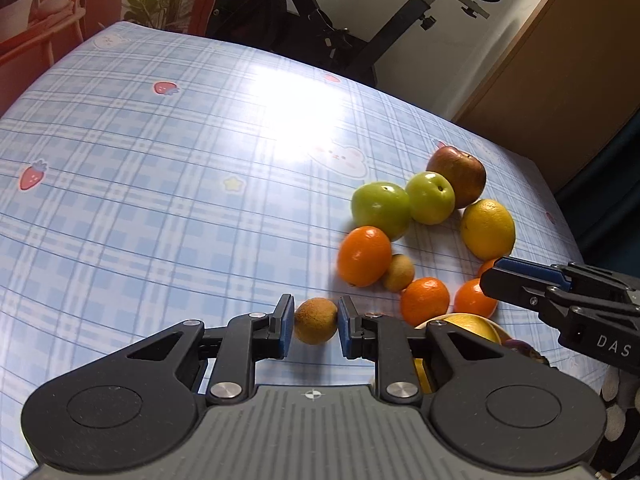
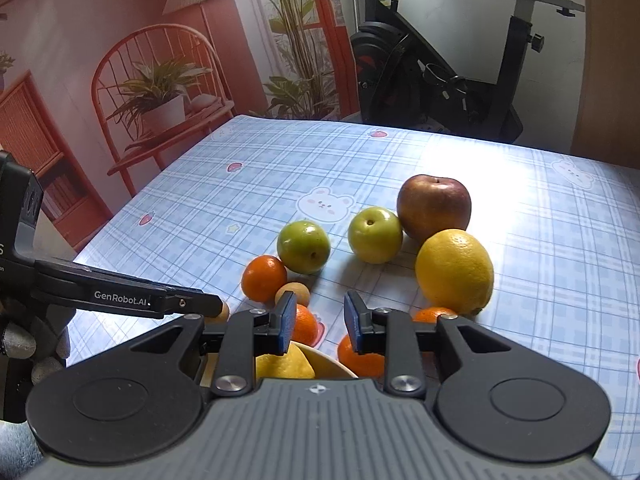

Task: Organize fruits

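Observation:
My left gripper [image 1: 316, 301] is shut on a small brown fruit [image 1: 315, 321], held just above the blue checked tablecloth [image 1: 160, 200]. To its right the fruits lie in a loose ring: a red apple [image 1: 458, 176], two green fruits [image 1: 382, 204], a yellow citrus [image 1: 488, 228], several oranges [image 1: 365, 256] and another small brown fruit [image 1: 398, 272]. My right gripper [image 2: 320, 300] hovers over the near oranges [image 2: 360, 354] with its jaws shut and nothing between them. From the left wrist view it [image 1: 498, 274] enters at the right.
A pale bowl [image 2: 326, 360] holding a yellow fruit [image 2: 284, 364] sits close under both grippers. An exercise bike [image 2: 440, 80] stands behind the table's far edge. A wooden cabinet [image 1: 560, 60] is at the back right. The cloth stretches bare to the left.

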Motion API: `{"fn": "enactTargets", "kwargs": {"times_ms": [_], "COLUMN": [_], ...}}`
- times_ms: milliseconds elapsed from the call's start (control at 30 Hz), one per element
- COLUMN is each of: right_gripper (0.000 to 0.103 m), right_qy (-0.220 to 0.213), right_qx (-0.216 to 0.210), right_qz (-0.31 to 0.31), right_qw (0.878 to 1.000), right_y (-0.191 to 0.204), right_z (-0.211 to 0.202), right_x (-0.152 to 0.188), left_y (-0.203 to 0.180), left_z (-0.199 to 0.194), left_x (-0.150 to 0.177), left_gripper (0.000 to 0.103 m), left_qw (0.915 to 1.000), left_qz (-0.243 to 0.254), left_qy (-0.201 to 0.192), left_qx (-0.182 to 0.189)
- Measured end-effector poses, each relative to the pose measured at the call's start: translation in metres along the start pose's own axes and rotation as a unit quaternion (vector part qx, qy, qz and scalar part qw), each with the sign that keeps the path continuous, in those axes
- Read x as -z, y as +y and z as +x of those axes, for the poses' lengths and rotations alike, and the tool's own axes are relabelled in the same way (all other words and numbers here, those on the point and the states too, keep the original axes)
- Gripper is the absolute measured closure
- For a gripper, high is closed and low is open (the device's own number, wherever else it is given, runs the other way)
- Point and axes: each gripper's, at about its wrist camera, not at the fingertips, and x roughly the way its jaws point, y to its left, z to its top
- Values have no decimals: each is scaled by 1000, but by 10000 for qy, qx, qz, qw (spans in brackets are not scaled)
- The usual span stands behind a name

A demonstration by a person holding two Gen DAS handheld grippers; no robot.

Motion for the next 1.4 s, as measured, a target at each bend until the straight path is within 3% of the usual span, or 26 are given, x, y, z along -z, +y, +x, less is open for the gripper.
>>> {"fn": "enactTargets", "kwargs": {"times_ms": [333,567,800,1100,1400], "right_gripper": [74,74,71,73,73], "right_qy": [665,1081,1217,961,438], "right_qx": [124,274,256,223,151], "right_qz": [-743,-876,-853,-873,-660], "right_qw": [9949,9899,9886,9913,9967], "right_y": [29,32,33,36,34], "right_z": [50,72,84,69,18], "right_x": [-17,-21,-22,-22,-12], "left_y": [27,26,32,31,3], "left_z": [-17,-18,-17,-22,-49], "left_x": [7,11,12,12,17], "left_gripper": [78,78,78,79,79], "left_qw": [9989,9983,9985,9985,9971], "left_qz": [69,137,6,-73,264], "left_qy": [-423,-563,-555,-541,-691], "left_qx": [-181,-109,28,86,186]}}
